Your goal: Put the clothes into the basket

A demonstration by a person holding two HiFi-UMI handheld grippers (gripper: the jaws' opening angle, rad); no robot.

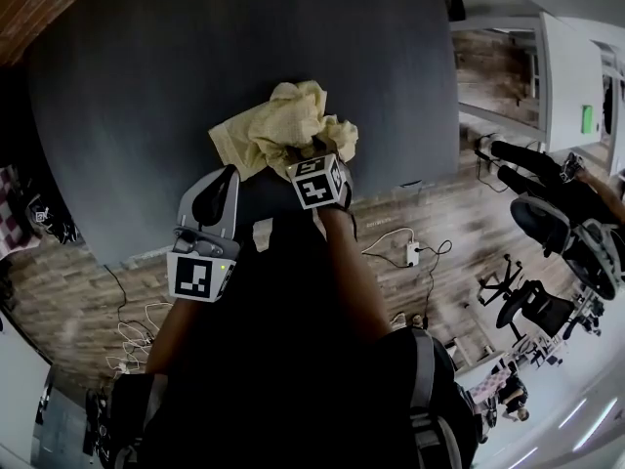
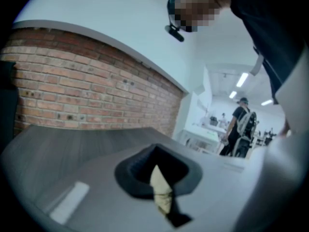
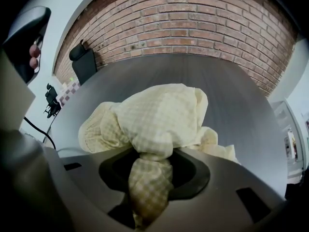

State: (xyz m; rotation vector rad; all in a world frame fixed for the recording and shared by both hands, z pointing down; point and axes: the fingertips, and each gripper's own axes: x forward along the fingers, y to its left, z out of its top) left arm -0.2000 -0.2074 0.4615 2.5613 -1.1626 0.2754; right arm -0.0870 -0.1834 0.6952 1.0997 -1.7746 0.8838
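A crumpled pale-yellow checked cloth (image 1: 283,125) lies near the front edge of the round dark grey table (image 1: 146,86). My right gripper (image 1: 308,154) points steeply down into the cloth's near side. In the right gripper view a bunched fold of the cloth (image 3: 159,115) runs down between the jaws, and the right gripper (image 3: 149,178) is shut on it. My left gripper (image 1: 223,189) hangs at the table's edge, left of the cloth and apart from it. In the left gripper view the left gripper (image 2: 161,197) looks shut, its jaws one narrow strip with no cloth in them. No basket is in view.
Past the table's right side the wood-pattern floor holds black office chairs (image 1: 547,213) and a white power strip (image 1: 412,254) with cables. More cables (image 1: 137,330) lie at the lower left. A person (image 2: 240,127) stands far off by white desks. A black chair (image 3: 84,62) stands by the brick wall.
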